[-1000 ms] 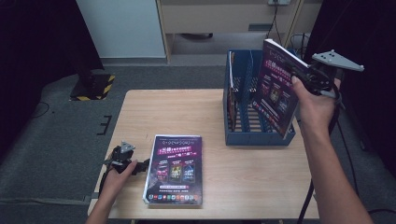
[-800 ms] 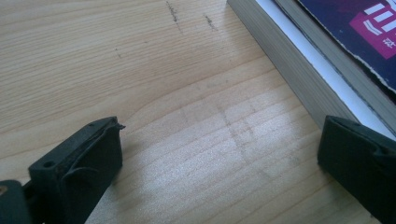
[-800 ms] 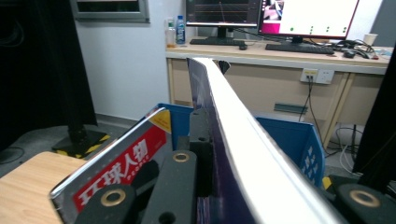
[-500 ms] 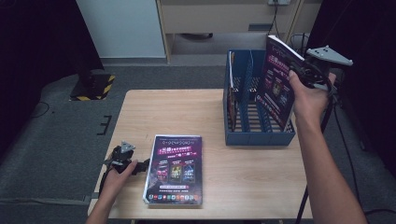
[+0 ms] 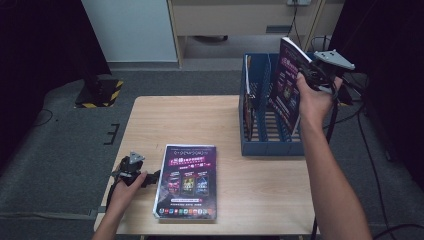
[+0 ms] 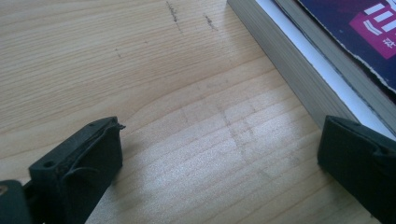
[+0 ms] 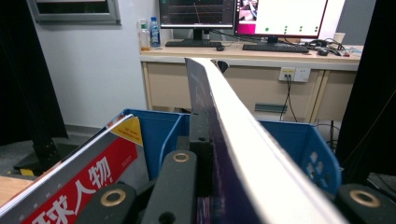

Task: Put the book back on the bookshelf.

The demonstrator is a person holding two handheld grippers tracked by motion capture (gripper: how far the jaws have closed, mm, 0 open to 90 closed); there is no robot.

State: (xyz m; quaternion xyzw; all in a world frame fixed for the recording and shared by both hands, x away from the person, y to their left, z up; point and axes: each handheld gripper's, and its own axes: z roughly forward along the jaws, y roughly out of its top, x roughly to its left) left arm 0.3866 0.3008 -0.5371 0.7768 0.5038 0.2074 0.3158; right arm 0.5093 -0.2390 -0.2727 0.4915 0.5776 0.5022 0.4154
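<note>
Magazine (image 5: 286,85) w/ the dark purple cover sits upright in our right tongs (image 5: 311,76), clamped shut on its edge, hovering over the blue file rack (image 5: 272,147) at approx. 2 o'clock on the bench (image 5: 200,120). In the right gripper view the magazine's white page edge (image 7: 261,154) runs straight up from betw. the jaws, w/ the rack's blue dividers (image 7: 170,133) just below and a red-covered magazine (image 7: 79,177) already leaning in the slot at 9 o'clock.

Step in hand, as we judge it: lower the magazine into a free slot. To do it well we keep it vertical, line the bottom edge up betw. two dividers, not on top of one, and ease down slowly so the cover doesn't catch or fold. Release only once the rack bears the weight.

Left tongs (image 5: 150,176) rest open on the bench at approx. 7 o'clock, holding nothing, one jaw just beside the edge of a second magazine (image 5: 187,181) lying flat there, prob. next in line.
</note>
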